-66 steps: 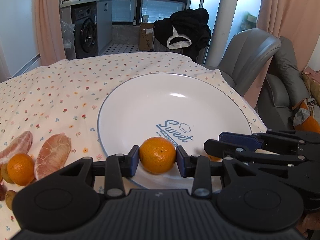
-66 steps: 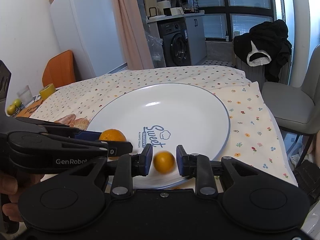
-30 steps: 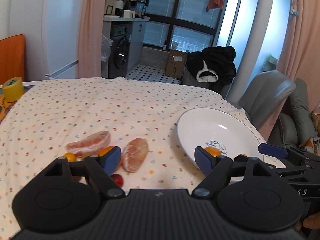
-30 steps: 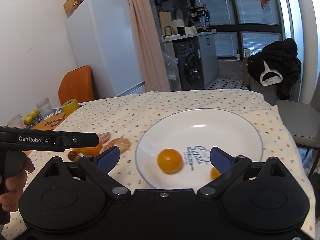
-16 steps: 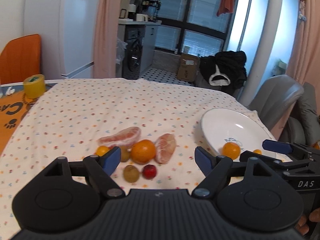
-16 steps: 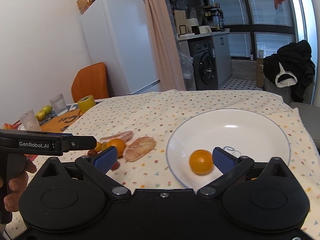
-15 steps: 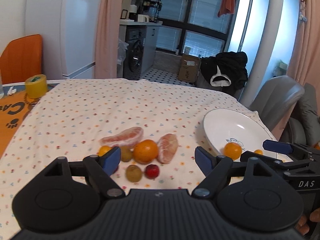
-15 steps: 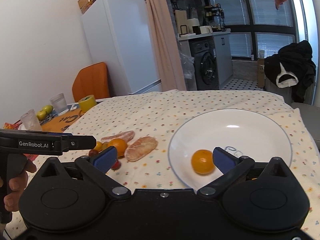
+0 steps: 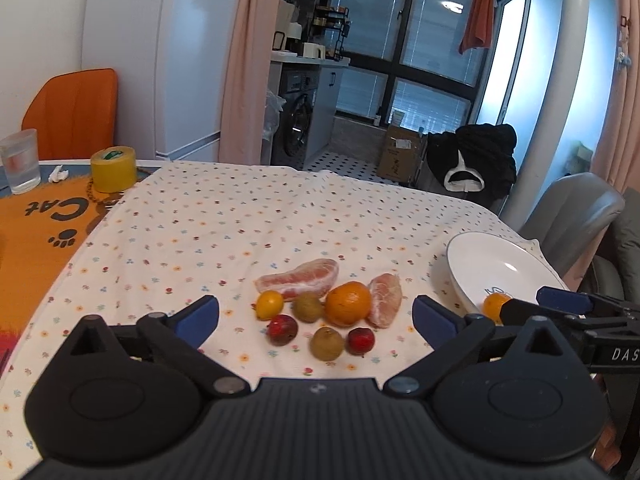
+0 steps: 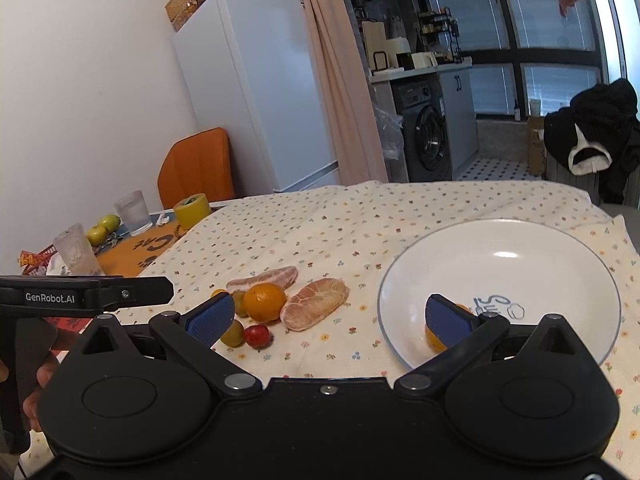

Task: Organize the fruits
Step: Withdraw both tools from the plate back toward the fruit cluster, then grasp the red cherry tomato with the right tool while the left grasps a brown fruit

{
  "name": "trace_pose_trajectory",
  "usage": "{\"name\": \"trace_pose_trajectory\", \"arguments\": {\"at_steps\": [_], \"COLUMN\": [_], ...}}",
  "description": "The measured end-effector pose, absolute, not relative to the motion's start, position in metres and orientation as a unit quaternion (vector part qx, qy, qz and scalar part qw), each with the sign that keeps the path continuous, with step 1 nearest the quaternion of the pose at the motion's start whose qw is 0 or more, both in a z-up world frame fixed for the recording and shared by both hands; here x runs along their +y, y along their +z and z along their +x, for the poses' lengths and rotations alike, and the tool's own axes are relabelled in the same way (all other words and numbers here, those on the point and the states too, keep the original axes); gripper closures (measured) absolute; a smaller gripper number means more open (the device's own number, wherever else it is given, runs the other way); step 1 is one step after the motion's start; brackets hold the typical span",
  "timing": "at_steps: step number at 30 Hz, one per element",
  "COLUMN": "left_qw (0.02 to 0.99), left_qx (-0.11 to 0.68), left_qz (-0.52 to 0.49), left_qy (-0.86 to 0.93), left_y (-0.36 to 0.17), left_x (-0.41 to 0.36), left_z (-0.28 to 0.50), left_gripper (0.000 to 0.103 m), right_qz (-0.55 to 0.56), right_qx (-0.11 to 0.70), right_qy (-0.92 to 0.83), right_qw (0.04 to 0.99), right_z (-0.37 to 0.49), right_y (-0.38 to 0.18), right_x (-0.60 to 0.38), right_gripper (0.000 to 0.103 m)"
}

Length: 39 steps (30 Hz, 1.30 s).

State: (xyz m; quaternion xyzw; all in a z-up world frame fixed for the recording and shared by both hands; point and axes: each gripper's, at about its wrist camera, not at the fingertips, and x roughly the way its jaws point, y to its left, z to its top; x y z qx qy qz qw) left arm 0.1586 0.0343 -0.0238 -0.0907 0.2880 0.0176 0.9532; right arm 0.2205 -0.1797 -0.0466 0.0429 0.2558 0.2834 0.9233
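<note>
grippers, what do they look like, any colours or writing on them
Both the left gripper and the right gripper are matte black plastic with a ribbed body, two round hubs, silver pivot screws and blue textured pads. White lettering shows on their sides: "GenRobot.AI" on one, "DAS" on the other.

The left wrist view looks forward from low over the near edge of the floral tablecloth (image 9: 240,220), facing the fruit cluster around the orange (image 9: 347,309) straight ahead and close, with the white plate (image 9: 472,264) off at its right edge. The right wrist view sits further to the right at a similar height, so the plate (image 10: 560,248) lies nearly in front and the same orange (image 10: 264,301) falls left of centre. Both views share the tablecloth, fruit cluster, plate, yellow tape roll (image 9: 113,169) and the washing machine (image 10: 426,138) beyond.
</note>
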Motion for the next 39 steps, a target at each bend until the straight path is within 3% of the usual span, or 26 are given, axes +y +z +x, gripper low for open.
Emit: {"name": "trace_pose_trajectory", "arguments": {"at_steps": [31, 35, 39], "left_qw": [0.947, 0.945, 0.942], "left_qx": [0.309, 0.311, 0.317], "left_qz": [-0.086, -0.105, -0.113], "left_qy": [0.000, -0.003, -0.008], "left_y": [-0.052, -0.056, -0.060], "left_x": [0.056, 0.059, 0.061], "left_z": [0.155, 0.160, 0.165], "left_gripper": [0.001, 0.005, 0.018], "right_qz": [-0.012, -0.023, -0.017], "right_qx": [0.299, 0.309, 0.324], "right_qy": [0.333, 0.337, 0.349], "right_qw": [0.894, 0.889, 0.879], "right_z": [0.228, 0.233, 0.240], "right_y": [-0.069, -0.072, -0.077], "right_x": [-0.128, -0.121, -0.116], "right_gripper": [0.001, 0.013, 0.022]}}
